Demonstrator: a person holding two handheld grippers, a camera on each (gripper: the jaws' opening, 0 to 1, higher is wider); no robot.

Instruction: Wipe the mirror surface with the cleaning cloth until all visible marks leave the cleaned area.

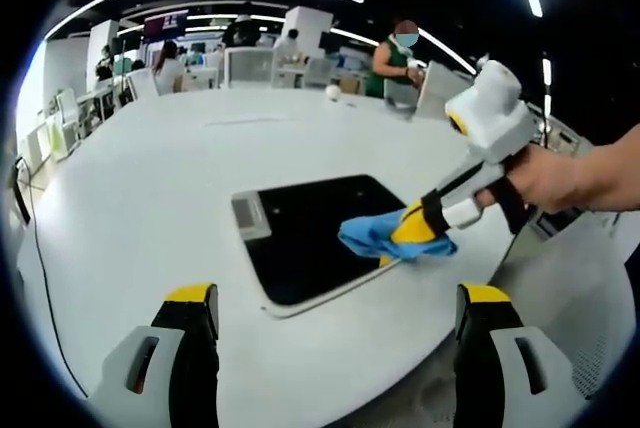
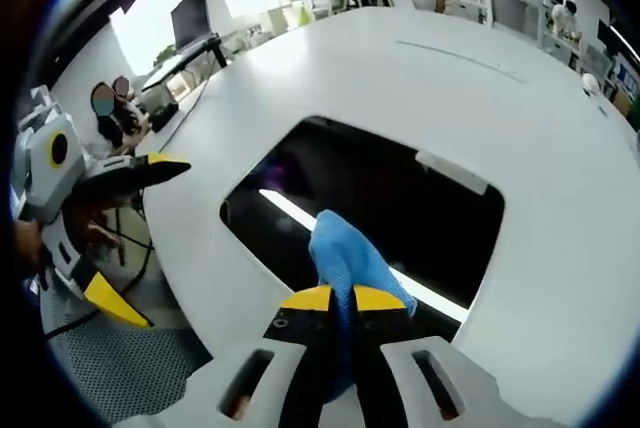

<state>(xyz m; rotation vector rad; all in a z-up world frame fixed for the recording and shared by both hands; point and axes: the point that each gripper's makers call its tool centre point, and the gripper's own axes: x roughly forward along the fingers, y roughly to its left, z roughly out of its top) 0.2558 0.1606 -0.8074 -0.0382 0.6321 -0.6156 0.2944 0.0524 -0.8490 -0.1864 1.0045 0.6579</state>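
We are in the wiping step. Our right gripper [image 1: 425, 233] pinches the blue cloth [image 2: 345, 263] tight between its jaws and presses it on the mirror [image 1: 300, 233], near the mirror's edge. The mirror lies flat on the white table [image 1: 150, 188]. Our left gripper [image 1: 335, 338] hangs back over the table with its jaws wide apart, holding nothing. We think the next move is to slide the cloth across the dark glass and keep it pressed down.

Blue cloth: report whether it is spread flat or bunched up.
Bunched. The blue cloth is pinched between the right gripper jaws, its crumpled free end resting on the mirror.
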